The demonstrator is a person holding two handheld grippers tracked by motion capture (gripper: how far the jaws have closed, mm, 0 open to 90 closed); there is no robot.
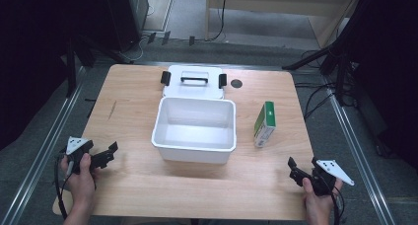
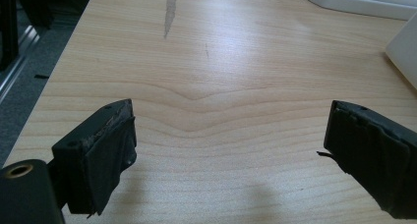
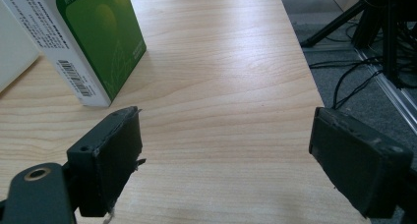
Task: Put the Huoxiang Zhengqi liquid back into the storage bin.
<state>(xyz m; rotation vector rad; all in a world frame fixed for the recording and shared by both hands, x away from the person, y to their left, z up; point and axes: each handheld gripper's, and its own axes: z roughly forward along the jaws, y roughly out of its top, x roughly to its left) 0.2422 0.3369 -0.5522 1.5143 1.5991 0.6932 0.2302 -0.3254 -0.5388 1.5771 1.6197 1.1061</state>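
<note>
A white plastic bin [image 1: 194,130] stands open in the middle of the wooden table, its inside bare. Its white lid [image 1: 193,81] with a black handle and two black clips lies flat just behind it. A green and white carton [image 1: 264,124] stands on its edge to the bin's right; in the right gripper view the carton [image 3: 81,37] is ahead at upper left. My left gripper [image 1: 109,153] is held open low over the table's near left part, nothing between its jaws [image 2: 231,135]. My right gripper [image 1: 299,168] is open near the front right corner, also empty [image 3: 226,145].
A small dark round disc [image 1: 236,84] lies on the table right of the lid. Tripod legs and cables [image 1: 335,87] stand on the floor past the table's right edge. A metal rail [image 1: 44,151] runs along the left side. The bin's corner [image 2: 405,52] shows at right in the left gripper view.
</note>
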